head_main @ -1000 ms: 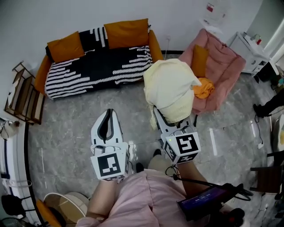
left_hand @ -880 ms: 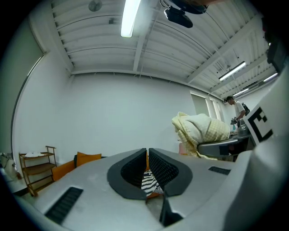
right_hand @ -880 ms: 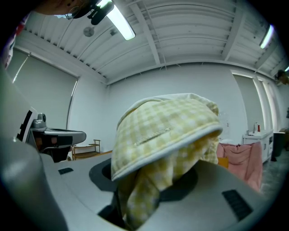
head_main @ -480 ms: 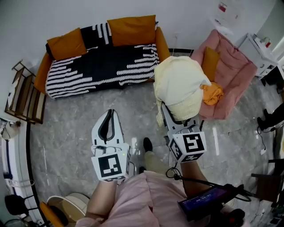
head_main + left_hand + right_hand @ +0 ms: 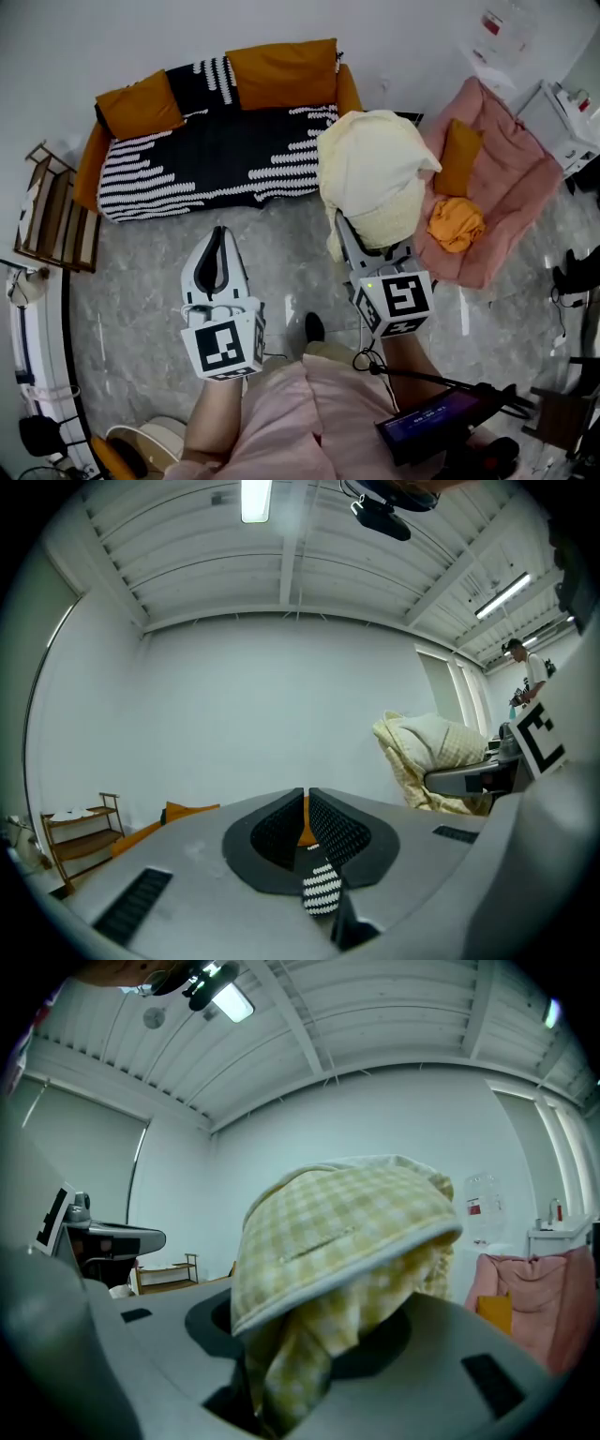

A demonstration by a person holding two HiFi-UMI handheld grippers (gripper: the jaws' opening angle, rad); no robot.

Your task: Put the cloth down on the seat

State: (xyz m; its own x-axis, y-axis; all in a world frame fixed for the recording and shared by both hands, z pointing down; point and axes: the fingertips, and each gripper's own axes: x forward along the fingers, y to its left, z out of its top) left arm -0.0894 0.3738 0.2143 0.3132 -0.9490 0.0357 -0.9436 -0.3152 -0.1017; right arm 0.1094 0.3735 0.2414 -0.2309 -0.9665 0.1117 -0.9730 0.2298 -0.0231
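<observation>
While the pale yellow checked cloth (image 5: 373, 178) hangs bunched over the right hand-held gripper (image 5: 354, 246), whose jaws are clamped on a fold of it, the task is only partly done: the cloth is lifted and carried but not yet on any seat. In the head view it sits in the air above the grey floor (image 5: 141, 291), in front of the gap between the far sofa's right end and the pink armchair. What is left, as I judge it, is to reach one of those seats, lower the cloth and let go.

The left hand-held gripper (image 5: 219, 234) is to the left, its jaws pressed together with nothing between them.

By count: one yellow cloth, two hand-held grippers, one sofa (image 5: 216, 150) under a black-and-white striped cover, one armchair (image 5: 525, 187) to the right. Three orange cushions show, two on the sofa (image 5: 141, 103) (image 5: 281, 66) and one on the armchair (image 5: 457, 157), plus one crumpled orange bundle (image 5: 456, 223) on the armchair's seat. One wooden rack (image 5: 52, 220) stands far left.
</observation>
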